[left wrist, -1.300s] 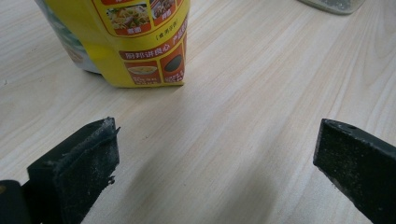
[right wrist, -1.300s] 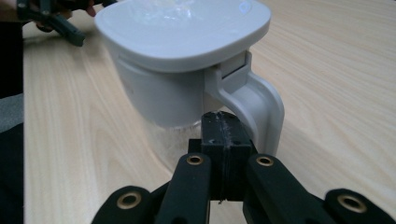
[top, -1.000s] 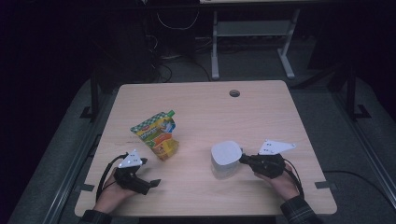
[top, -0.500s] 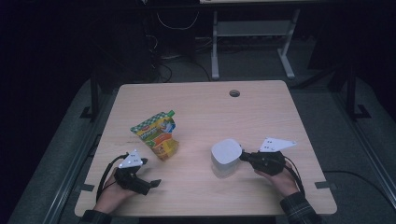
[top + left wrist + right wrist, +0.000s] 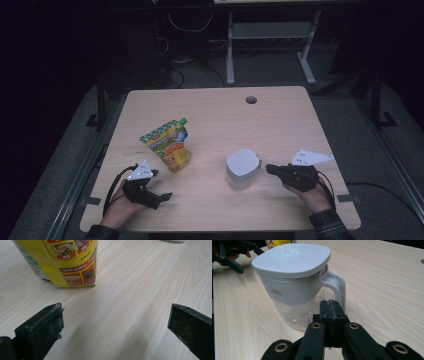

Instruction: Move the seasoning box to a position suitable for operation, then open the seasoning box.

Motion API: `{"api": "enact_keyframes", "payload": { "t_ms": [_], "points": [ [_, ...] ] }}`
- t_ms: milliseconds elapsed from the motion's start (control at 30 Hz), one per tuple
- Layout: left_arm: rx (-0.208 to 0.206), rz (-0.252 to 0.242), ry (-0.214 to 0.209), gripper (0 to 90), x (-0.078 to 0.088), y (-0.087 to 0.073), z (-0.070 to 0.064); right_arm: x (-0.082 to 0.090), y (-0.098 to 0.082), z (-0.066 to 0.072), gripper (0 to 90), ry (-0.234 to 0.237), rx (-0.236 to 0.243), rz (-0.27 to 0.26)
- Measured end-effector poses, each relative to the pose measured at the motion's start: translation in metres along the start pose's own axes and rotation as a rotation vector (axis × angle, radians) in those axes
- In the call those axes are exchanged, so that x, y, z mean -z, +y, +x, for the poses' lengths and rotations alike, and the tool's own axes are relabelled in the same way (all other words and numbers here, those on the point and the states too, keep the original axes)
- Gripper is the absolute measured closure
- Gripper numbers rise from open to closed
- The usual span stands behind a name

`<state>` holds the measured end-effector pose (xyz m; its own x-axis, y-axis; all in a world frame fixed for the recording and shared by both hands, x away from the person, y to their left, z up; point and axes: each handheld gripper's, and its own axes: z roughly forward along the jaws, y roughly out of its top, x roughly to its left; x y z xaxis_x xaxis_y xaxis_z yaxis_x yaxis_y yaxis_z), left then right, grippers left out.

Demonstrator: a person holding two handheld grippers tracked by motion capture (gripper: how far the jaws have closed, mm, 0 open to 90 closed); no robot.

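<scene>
A yellow and green food pouch (image 5: 167, 145) stands on the wooden table (image 5: 225, 115), left of middle. My left gripper (image 5: 161, 185) rests near the front left edge with its jaws wide open and nothing between them. In the left gripper view the pouch (image 5: 67, 262) stands just beyond the gripper (image 5: 115, 322). A clear jug with a white lid and handle (image 5: 242, 167) stands right of middle. My right gripper (image 5: 268, 167) is shut and empty, its tip pointing at the jug's handle. In the right gripper view the shut jaws (image 5: 331, 306) sit just in front of the jug (image 5: 292, 272).
A round cable hole (image 5: 251, 100) sits near the table's far edge. Beyond the table are desk legs and cables on a dark floor. The other hand and its gripper (image 5: 229, 252) show past the jug in the right gripper view.
My right gripper has shifted a little to the right, away from the jug. The left gripper, pouch and jug have stayed put.
</scene>
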<state>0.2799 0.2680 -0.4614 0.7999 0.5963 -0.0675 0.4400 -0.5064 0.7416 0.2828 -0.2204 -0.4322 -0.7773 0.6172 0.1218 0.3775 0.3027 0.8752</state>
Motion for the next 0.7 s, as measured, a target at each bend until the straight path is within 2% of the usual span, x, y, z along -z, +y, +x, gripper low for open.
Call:
{"api": "enact_keyframes", "payload": {
  "t_ms": [400, 700],
  "points": [
    [0.000, 0.002, 0.001, 0.0, -0.001, 0.000, 0.001, 0.007, 0.016, -0.004, 89.4, -0.007, -0.005, -0.059],
    [-0.002, 0.006, -0.001, 0.0, 0.000, 0.000, 0.001, 0.006, 0.030, -0.011, 89.4, 0.016, -0.032, -0.100]
  ]
}}
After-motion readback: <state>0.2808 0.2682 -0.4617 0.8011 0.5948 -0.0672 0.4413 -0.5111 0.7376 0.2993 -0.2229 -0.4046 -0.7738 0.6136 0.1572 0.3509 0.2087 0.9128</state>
